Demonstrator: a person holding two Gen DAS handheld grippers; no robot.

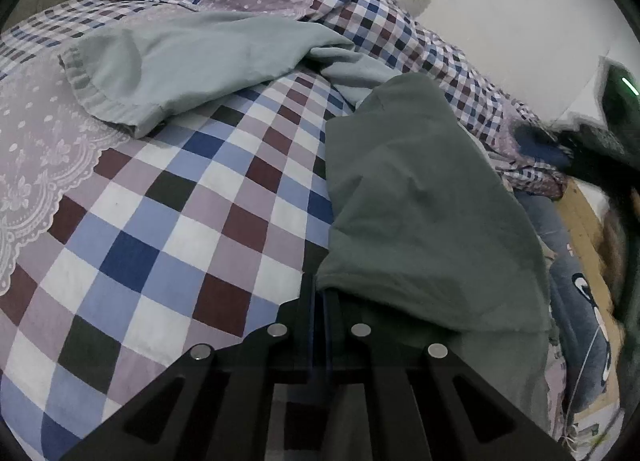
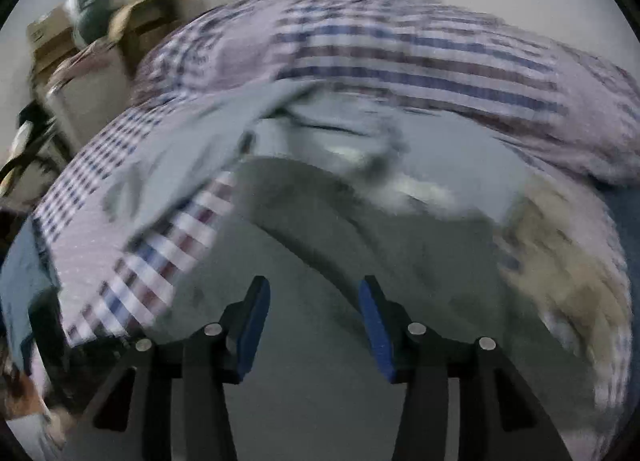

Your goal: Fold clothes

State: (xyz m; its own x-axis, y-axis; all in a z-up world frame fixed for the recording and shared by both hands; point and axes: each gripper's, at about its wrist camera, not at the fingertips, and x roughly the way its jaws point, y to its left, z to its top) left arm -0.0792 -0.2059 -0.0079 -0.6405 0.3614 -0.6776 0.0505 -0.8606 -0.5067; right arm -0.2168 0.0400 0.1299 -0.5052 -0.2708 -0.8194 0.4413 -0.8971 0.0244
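though right view blurred, left claw (image 1: 324, 301) on green garment (image 1: 420, 201)

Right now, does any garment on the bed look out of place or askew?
Yes. The pale blue garment lies crumpled and twisted across the checked bedcover, its ribbed cuff turned aside, not laid flat for folding.

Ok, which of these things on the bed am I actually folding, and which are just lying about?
For the job:
- grey-green garment, pinched in the left gripper
- pale blue garment, crumpled behind it
- right gripper, open over the grey-green cloth

Lying about:
- checked bedcover
- dark blue printed fabric at the bed's edge
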